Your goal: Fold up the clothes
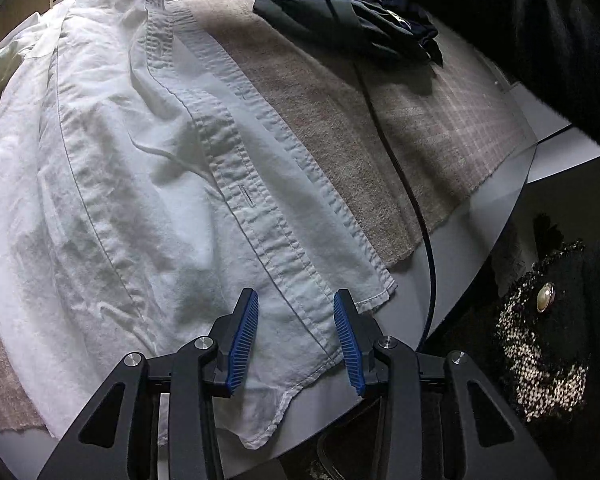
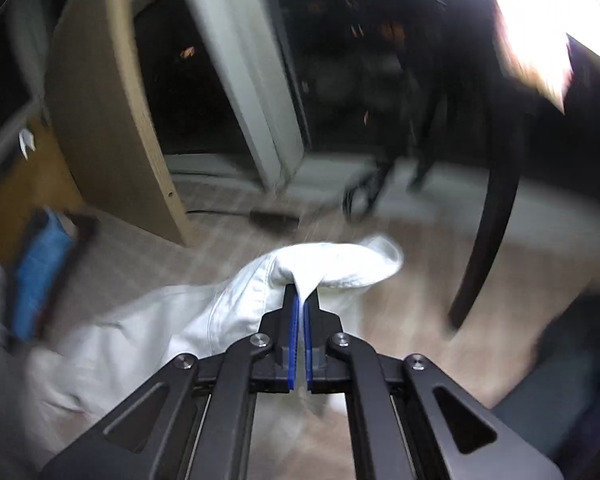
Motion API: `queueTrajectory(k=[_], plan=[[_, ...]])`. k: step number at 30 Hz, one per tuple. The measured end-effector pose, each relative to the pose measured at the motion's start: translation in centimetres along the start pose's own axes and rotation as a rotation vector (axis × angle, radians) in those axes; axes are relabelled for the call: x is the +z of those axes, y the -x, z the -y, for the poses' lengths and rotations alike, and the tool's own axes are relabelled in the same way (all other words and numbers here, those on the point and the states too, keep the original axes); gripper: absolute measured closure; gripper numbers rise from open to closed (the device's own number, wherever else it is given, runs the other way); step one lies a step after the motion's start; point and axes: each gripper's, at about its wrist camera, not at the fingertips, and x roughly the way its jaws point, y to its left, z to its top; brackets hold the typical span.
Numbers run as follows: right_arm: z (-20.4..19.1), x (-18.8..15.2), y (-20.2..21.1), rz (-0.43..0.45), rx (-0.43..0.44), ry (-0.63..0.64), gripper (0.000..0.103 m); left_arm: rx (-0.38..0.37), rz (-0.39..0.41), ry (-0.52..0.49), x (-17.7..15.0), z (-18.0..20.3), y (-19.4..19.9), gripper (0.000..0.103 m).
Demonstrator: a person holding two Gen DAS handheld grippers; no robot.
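Note:
A white button shirt [image 1: 140, 184] lies spread across a beige towel [image 1: 340, 128] on a round table. My left gripper [image 1: 296, 300] hovers over the shirt's bottom hem near the button placket, its blue pads apart with the cloth below them, not pinched. In the blurred right wrist view my right gripper [image 2: 301, 294] is shut on a fold of the white shirt [image 2: 332, 264], which drapes over its tips and hangs down to the left, lifted off the beige surface.
A pile of dark clothes [image 1: 340, 12] lies at the far side of the towel. A dark cable [image 1: 396, 152] runs across the towel to the table's edge [image 1: 480, 216]. A black-and-white tweed garment [image 1: 548, 344] is at right. A wooden cabinet [image 2: 112, 120] and dark chair leg [image 2: 488, 236] stand beyond.

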Motion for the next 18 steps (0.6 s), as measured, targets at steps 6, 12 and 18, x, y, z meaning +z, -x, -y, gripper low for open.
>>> queueTrajectory(k=[6,12,18], plan=[[0.8,-0.7,3.6,-0.003,0.012,-0.042,0.049,0.013,0.0,-0.019,-0.1,0.5,-0.3,0.06],[2.4,-5.3,0.9,-0.164,0.32,-0.256,0.059,0.033,-0.011,-0.063,0.1,1.3,-0.8,0.054],[2.4,-6.9,-3.3,-0.266,0.417,-0.407,0.059,0.041,-0.013,-0.055,0.2,1.4,-0.8,0.054]])
